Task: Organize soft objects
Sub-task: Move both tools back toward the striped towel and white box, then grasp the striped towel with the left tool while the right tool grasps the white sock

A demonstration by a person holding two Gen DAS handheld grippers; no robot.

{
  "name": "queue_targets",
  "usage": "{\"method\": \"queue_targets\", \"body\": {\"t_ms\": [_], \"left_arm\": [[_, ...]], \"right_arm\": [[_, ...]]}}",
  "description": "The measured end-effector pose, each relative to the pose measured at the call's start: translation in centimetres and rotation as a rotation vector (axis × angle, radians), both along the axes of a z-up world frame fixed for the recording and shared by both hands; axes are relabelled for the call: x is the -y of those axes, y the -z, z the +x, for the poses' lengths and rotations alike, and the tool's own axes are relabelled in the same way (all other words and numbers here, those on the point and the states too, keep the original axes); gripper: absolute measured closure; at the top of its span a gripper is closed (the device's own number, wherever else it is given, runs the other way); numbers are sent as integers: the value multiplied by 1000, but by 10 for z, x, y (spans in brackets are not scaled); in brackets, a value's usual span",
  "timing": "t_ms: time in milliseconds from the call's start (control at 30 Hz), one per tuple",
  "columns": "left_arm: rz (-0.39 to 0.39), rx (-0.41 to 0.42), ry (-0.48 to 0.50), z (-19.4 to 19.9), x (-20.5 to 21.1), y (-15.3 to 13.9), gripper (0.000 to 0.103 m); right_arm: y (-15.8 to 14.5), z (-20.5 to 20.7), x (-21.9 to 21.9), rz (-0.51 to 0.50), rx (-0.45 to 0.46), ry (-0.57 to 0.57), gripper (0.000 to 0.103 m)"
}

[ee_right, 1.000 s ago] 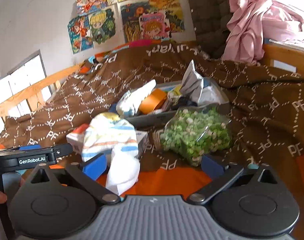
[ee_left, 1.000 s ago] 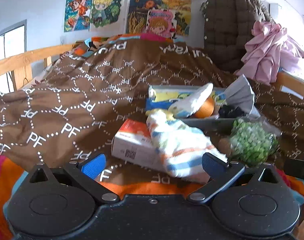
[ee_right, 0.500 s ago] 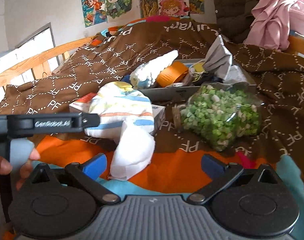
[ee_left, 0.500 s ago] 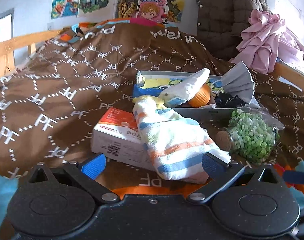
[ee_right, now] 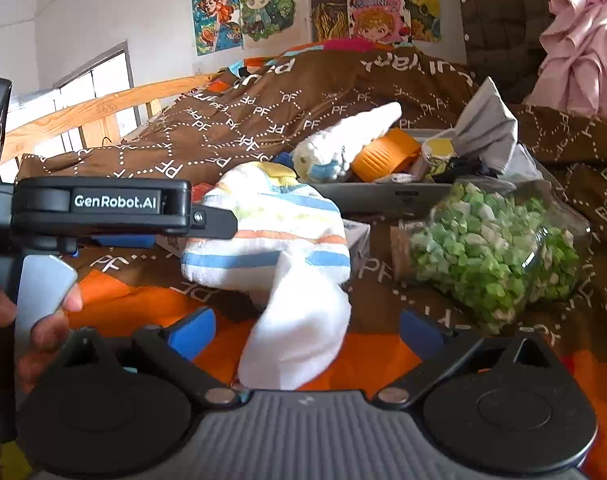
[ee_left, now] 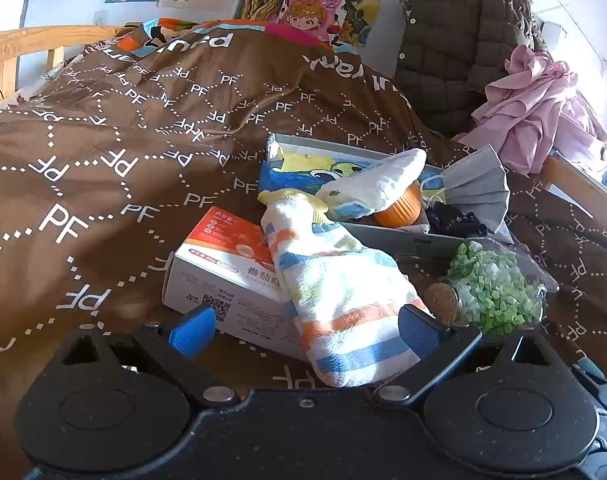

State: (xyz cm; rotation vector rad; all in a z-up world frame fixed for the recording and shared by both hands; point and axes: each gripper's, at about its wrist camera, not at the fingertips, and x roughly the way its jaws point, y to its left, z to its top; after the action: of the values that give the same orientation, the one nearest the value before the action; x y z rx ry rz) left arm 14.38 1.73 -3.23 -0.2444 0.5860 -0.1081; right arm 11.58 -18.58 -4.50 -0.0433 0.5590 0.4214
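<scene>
A striped white sock (ee_left: 343,300) lies draped over a red and white box (ee_left: 223,264) on the brown bedspread. My left gripper (ee_left: 303,328) is open, its blue pads either side of the sock's lower end. In the right wrist view the same sock (ee_right: 287,260) hangs down between the pads of my open right gripper (ee_right: 303,330). The left gripper's body (ee_right: 103,204) shows at the left there, held by a hand (ee_right: 43,320). Behind, a grey tray (ee_left: 403,236) holds another white sock (ee_left: 375,188), an orange cup (ee_left: 399,210) and a grey face mask (ee_left: 479,188).
A corked glass jar of green bits (ee_left: 495,292) lies on its side to the right of the sock, also in the right wrist view (ee_right: 491,248). A brown quilted coat (ee_left: 455,40) and pink cloth (ee_left: 539,108) sit at the back right. A wooden bed rail (ee_right: 103,108) runs along the left.
Both grippers have moved closer to the striped sock, which now sits larger and between their pads. Their jaws have stayed open.
</scene>
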Motion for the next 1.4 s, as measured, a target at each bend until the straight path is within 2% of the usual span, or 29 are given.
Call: {"method": "queue_targets", "body": {"t_ms": [300,967,1100,1400], "left_arm": [[47,3,36,1,7,-1,4],[119,10,77,0,20,-5,4],[122,7,86,-1,21,-6,5],[72,-16,88,-1,18,-4,14]], "right_arm": [[1,-2,-4,-8,34,13,4],[7,1,-11,-22,30,-8,9],[8,2,-12,-27,27,-11,11],[11,5,-11,-30,3,-7,19]]}}
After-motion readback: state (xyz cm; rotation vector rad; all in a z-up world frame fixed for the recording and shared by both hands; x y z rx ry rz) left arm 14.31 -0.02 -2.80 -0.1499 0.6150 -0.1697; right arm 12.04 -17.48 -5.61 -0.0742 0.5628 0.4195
